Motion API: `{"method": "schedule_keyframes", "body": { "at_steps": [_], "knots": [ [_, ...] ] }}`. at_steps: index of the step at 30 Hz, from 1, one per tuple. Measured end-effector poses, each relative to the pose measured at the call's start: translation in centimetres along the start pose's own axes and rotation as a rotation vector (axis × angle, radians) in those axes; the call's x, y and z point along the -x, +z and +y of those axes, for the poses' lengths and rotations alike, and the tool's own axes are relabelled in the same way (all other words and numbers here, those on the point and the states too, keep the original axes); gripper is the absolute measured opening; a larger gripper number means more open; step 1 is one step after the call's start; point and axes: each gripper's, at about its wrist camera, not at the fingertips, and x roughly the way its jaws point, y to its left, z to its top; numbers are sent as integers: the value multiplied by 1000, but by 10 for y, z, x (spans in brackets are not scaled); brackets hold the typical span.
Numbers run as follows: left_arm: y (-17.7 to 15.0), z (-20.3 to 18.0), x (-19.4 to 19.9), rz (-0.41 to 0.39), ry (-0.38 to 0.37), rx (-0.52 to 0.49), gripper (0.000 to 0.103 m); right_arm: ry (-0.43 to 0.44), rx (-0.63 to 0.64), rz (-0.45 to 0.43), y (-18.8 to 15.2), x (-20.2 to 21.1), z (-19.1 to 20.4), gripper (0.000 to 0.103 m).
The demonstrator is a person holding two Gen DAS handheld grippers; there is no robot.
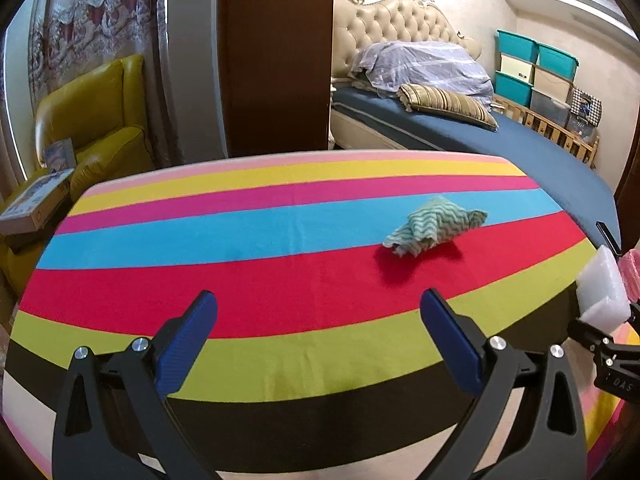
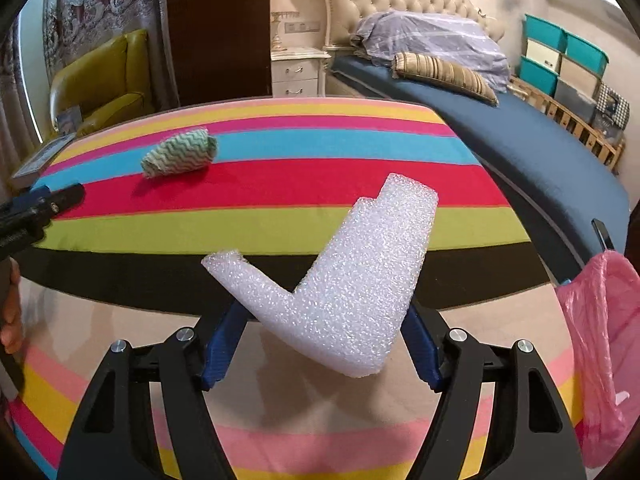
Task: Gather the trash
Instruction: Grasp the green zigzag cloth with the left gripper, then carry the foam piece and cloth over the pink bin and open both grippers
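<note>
My right gripper (image 2: 320, 320) is shut on a white L-shaped foam piece (image 2: 352, 276) and holds it above the striped table. The foam also shows at the right edge of the left wrist view (image 1: 604, 292). A crumpled green-and-white zigzag cloth (image 1: 436, 226) lies on the red and blue stripes; it also shows in the right wrist view (image 2: 180, 156). My left gripper (image 1: 318, 312) is open and empty, above the table, nearer than the cloth and to its left. A pink plastic bag (image 2: 600, 352) hangs at the table's right side.
The table wears a multicoloured striped cover (image 1: 240, 240). A bed (image 1: 520, 140) with pillows stands behind on the right, a yellow armchair (image 1: 100, 120) on the left, a cardboard box (image 1: 36, 204) beside it. Teal storage bins (image 1: 532, 68) are stacked at the far right.
</note>
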Motion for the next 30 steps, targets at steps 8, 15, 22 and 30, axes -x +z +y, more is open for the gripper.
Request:
{"method": "schedule_keyframes", "body": {
  "at_steps": [8, 15, 22, 30],
  "knots": [
    [10, -31, -18, 74, -39, -89, 98, -22, 33, -1, -1, 2, 5, 68],
    [28, -62, -61, 110, -69, -185, 91, -12, 6, 33, 0, -5, 0, 68],
    [54, -83, -100, 155, -126, -202, 64, 8, -9, 49, 1, -9, -4, 68],
    [35, -106, -68, 89, -115, -272, 25, 28, -22, 47, 3, -10, -7, 68]
  ]
}}
